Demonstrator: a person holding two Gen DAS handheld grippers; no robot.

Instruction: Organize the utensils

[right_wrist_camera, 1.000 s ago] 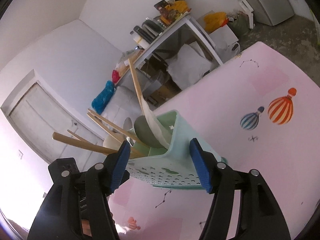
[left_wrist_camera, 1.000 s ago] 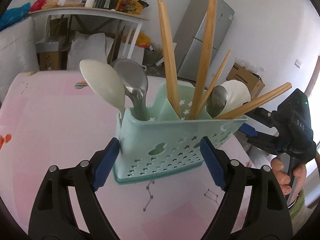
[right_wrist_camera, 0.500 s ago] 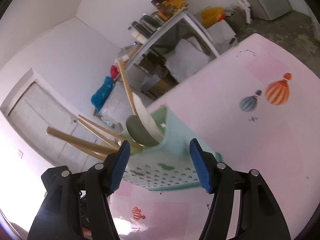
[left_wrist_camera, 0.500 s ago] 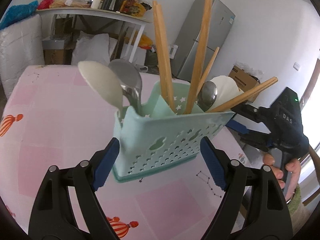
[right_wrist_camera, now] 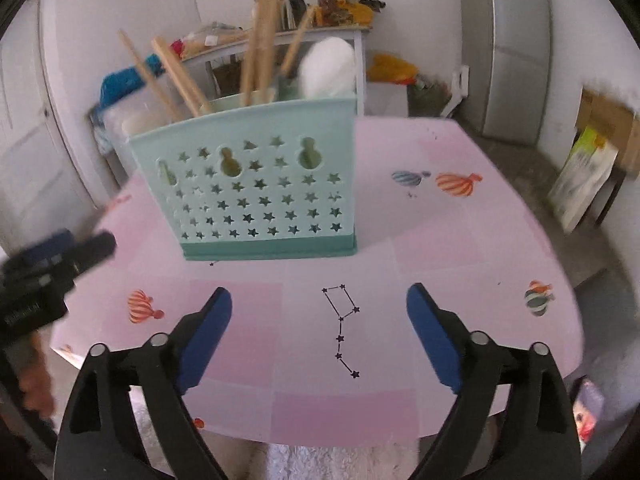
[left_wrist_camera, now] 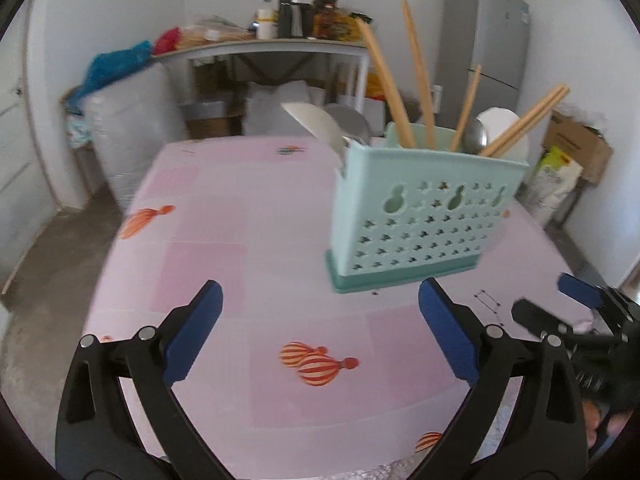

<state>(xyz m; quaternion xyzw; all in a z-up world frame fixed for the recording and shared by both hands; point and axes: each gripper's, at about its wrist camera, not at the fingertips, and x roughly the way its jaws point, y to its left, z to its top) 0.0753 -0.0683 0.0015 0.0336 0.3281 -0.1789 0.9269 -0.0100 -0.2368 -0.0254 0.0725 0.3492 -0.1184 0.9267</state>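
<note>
A mint-green utensil holder (left_wrist_camera: 424, 216) with star cut-outs stands on the pink table (left_wrist_camera: 240, 208). It holds several wooden chopsticks (left_wrist_camera: 384, 84), a white spoon (left_wrist_camera: 316, 124) and steel spoons. It also shows in the right wrist view (right_wrist_camera: 260, 192). My left gripper (left_wrist_camera: 320, 340) is open and empty, back from the holder and left of it. My right gripper (right_wrist_camera: 320, 336) is open and empty, a short way in front of the holder. Each gripper shows at the edge of the other's view, the right one in the left wrist view (left_wrist_camera: 576, 320) and the left one in the right wrist view (right_wrist_camera: 52, 264).
The table cloth has balloon prints (left_wrist_camera: 316, 364) and a constellation print (right_wrist_camera: 340, 328). Beyond the table stand a cluttered shelf (left_wrist_camera: 280, 40), a grey fridge (left_wrist_camera: 484, 48), cardboard boxes (left_wrist_camera: 580, 148) and a white door (right_wrist_camera: 28, 140). The near table edge (right_wrist_camera: 320, 436) lies under my right gripper.
Both grippers have pulled back from the holder and away from its sides. The holder now stands free on the table, farther off in both views.
</note>
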